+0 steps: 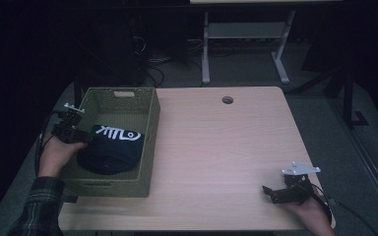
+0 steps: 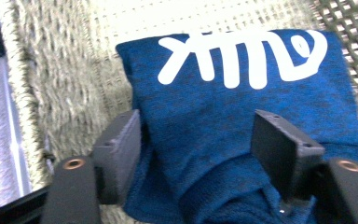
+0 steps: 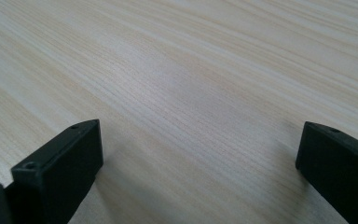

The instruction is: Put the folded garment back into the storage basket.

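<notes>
A dark blue folded cloth point(image 1: 112, 147) with a white printed design lies inside the woven olive basket point(image 1: 150, 142) at the table's left. My left gripper point(image 1: 85, 138) reaches over the basket's left wall, its tips at the cloth's left edge. In the left gripper view the blue cloth point(image 2: 242, 107) lies under and between the jaws of the left gripper point(image 2: 200, 149), which stand wide apart and do not press on it. My right gripper point(image 1: 268, 192) rests low over the table near the front right; in its own view the right gripper point(image 3: 200, 154) is open over bare wood.
The light wooden table point(image 1: 216, 142) has a round cable hole point(image 1: 227, 100) near its far edge. Behind it stand a white desk frame point(image 1: 205, 54) and tangled cables on a dark floor. The basket's far wall carries a handle cut-out point(image 1: 123, 93).
</notes>
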{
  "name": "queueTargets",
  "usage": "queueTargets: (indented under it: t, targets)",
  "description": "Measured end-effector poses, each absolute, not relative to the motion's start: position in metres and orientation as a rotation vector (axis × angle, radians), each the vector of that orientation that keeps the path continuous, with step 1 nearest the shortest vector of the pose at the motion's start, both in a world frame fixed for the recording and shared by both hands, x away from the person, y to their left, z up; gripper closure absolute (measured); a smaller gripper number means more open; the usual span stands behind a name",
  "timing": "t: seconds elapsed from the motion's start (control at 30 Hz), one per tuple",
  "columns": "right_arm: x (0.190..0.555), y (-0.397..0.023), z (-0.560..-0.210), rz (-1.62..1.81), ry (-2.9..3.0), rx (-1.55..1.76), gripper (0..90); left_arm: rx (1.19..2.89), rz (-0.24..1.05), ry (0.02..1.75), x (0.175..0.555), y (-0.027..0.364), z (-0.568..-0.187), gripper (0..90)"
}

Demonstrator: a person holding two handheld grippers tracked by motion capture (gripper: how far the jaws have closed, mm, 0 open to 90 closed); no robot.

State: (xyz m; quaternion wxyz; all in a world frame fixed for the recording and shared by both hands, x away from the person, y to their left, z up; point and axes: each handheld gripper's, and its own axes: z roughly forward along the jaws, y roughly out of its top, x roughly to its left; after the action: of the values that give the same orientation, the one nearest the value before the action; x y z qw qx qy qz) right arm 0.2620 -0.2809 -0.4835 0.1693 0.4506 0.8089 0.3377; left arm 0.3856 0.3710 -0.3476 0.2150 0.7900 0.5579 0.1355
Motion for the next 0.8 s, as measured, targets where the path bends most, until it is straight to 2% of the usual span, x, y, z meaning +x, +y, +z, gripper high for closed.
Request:
queueTargets:
  t: [0.43,0.8]
  targets:
    - [0.262,-0.281,-0.484,0.960,2.299,1.281,0.3,2.126,0.375,1.438,0.376,0.356,-0.339,14.9]
    - [0.262,-0.281,-0.484,0.960,2.299,1.281,0.3,2.131,0.351,1.337,0.371,0.327,-0.338,13.6]
